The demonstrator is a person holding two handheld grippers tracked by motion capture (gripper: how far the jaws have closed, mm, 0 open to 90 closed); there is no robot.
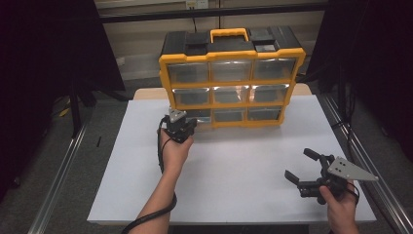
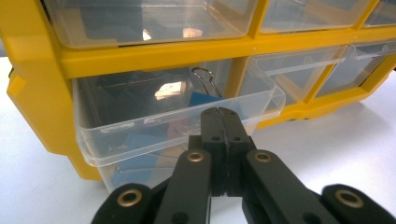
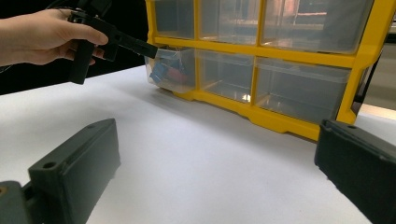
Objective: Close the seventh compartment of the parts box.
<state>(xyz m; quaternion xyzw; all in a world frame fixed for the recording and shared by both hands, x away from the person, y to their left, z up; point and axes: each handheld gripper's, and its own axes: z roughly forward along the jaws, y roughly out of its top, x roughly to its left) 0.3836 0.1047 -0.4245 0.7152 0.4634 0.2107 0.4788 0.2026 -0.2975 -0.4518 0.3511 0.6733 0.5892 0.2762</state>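
Clear drawer (image 2: 140,126): blue binder clips (image 2: 201,100) | left fingers (image 2: 223,122) pressed together | right fingers (image 1: 298,178) spread

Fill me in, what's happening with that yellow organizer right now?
A person's left gripper, jaws shut, sits at the front rim of the clear plastic bottom-left drawer of the yellow nine-drawer parts organizer. That drawer is pulled partly out and holds blue binder clips. The right gripper, jaws open, hangs apart over the white table, holding nothing.

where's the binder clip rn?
The binder clip sits in the bottom-left clear drawer of the yellow organizer, which is pulled slightly out; in the left gripper view it lies just past the shut left gripper.
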